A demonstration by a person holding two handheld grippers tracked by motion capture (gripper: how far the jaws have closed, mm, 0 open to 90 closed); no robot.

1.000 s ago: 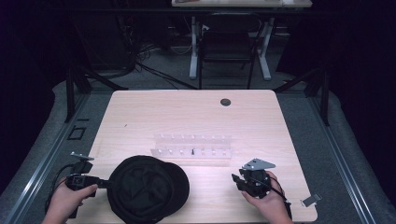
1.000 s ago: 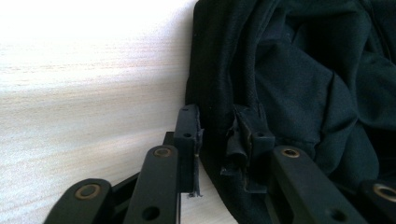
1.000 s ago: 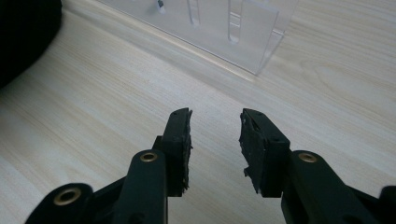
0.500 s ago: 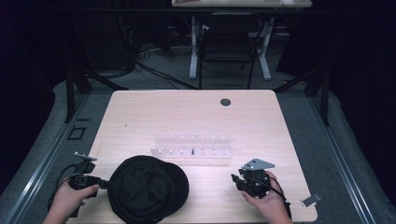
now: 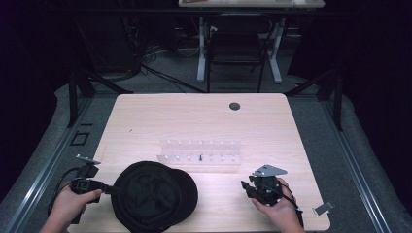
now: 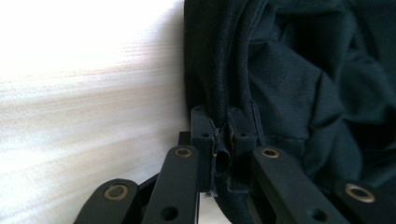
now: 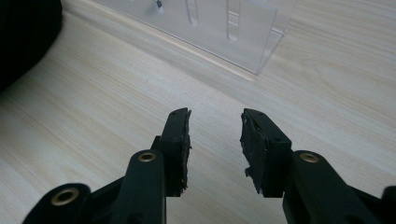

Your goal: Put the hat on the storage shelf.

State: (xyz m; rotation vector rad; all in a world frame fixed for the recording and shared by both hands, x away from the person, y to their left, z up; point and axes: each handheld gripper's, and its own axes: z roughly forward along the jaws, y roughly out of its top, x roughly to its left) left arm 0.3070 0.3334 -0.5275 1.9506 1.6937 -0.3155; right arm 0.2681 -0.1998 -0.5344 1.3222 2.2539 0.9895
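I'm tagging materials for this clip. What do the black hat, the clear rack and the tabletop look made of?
Black hat: woven cloth, matte, with visible weave, stitched seams and soft folds. Clear rack: see-through plastic, probably acrylic, glossy with bright edges. Tabletop: pale wood grain, smooth; whether laminate or solid wood can't be told.

Black cap (image 5: 154, 195), soft fabric, crumpled, lying near front-left edge of table (image 5: 194, 121), hollow side up, brim to its right, left rim pinched in left gripper (image 6: 222, 140), clear rack (image 5: 200, 152) just behind it, apart
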